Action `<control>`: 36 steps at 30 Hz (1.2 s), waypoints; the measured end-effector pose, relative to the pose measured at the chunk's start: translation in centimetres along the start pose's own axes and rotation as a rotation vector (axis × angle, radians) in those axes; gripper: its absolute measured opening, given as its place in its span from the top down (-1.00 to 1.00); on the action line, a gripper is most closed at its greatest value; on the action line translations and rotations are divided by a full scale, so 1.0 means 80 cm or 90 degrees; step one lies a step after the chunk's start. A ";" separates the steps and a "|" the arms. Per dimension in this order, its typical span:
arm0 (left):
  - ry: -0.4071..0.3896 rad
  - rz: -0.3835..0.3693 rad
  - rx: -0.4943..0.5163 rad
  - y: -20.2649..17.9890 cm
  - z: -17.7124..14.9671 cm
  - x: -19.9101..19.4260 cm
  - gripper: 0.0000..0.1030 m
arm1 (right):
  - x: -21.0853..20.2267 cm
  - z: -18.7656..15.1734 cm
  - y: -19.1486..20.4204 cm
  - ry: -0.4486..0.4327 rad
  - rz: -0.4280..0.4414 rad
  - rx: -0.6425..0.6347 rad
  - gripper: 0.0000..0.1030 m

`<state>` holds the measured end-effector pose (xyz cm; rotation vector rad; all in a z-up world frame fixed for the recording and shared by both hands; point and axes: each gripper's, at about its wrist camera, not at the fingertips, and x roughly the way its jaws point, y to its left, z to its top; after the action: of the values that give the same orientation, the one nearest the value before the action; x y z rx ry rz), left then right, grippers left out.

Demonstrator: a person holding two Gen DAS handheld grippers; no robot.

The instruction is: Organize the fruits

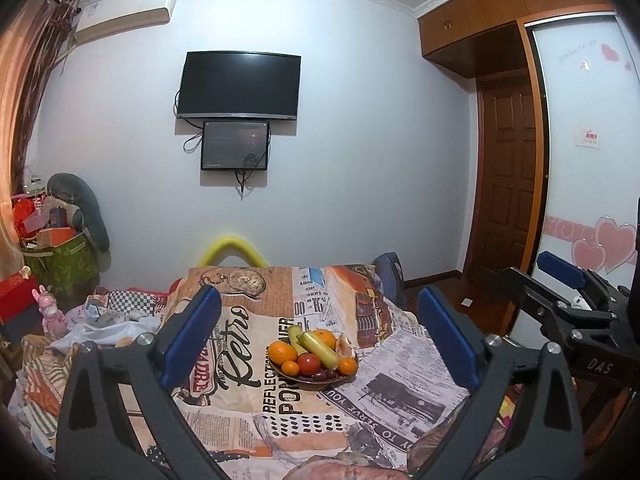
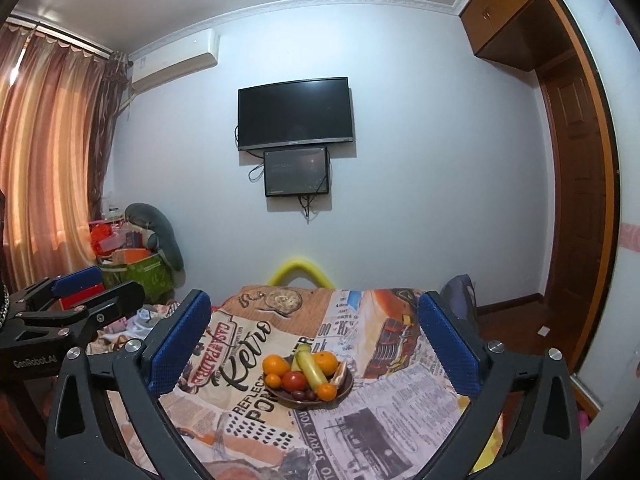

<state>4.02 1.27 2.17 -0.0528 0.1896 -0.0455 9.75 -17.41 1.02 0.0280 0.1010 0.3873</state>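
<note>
Jaws of both the left gripper [image 1: 320,334] and right gripper [image 2: 314,338] stand spread and empty above the cloth-covered worktop [image 2: 400,364], where oranges [image 1: 283,352], a tomato [image 1: 309,363] and cucumbers [image 1: 320,349] already sit gathered in the brown bowl [image 1: 312,379], so whether sorting remains is unclear.

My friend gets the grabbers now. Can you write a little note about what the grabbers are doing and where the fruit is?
Left gripper: open, holding nothing, held back from the plate.
Right gripper: open, holding nothing, also held back.
Fruit: all piled on the brown plate on the printed cloth: oranges, a red tomato, two long green fruits, dark grapes.
Done or left: no loose fruit shows on the cloth. This fits fruit already gathered, or fruit waiting to be sorted off the plate. Check which before moving anything.
</note>
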 end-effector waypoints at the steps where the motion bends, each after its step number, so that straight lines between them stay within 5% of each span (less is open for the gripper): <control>1: 0.000 0.001 -0.002 0.000 0.000 -0.001 -0.97 | 0.000 0.000 0.000 0.001 0.000 0.000 -1.00; 36: 0.001 0.005 -0.001 0.005 -0.005 -0.002 -0.99 | -0.008 0.000 0.001 0.001 0.009 0.007 -1.00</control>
<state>3.76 1.62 1.76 -0.0543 0.1916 -0.0377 9.14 -17.59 1.05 0.0395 0.1049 0.4010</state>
